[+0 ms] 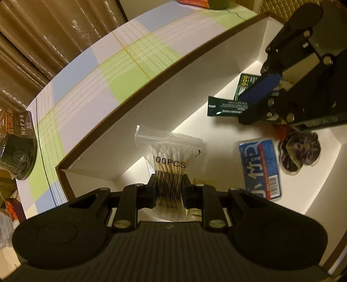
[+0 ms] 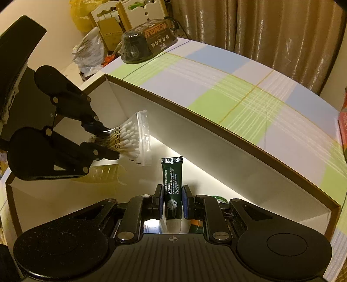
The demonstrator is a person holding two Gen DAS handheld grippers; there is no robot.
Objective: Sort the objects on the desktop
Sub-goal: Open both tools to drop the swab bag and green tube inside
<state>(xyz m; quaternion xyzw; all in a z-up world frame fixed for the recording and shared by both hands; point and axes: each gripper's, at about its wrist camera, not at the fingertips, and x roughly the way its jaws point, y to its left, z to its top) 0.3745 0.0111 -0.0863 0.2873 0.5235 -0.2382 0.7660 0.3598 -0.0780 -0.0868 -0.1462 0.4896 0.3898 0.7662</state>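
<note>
Clear plastic bag of cotton swabs (image 1: pixel 169 171) is clamped by the left gripper (image 1: pixel 168 186) above the white box (image 1: pixel 138 121); a green tube (image 2: pixel 172 188) is clamped by the right gripper (image 2: pixel 172 202) there.

Brown curtain (image 2: pixel 271 28) hangs behind table. Checked tablecloth (image 1: pixel 121 67) in green, blue, lilac squares covers tabletop. Yellow bag (image 2: pixel 81 19) and crumpled clear plastic bag (image 2: pixel 89 54) among clutter beyond table's far end, beside white cut-out rack (image 2: pixel 134 10)
</note>
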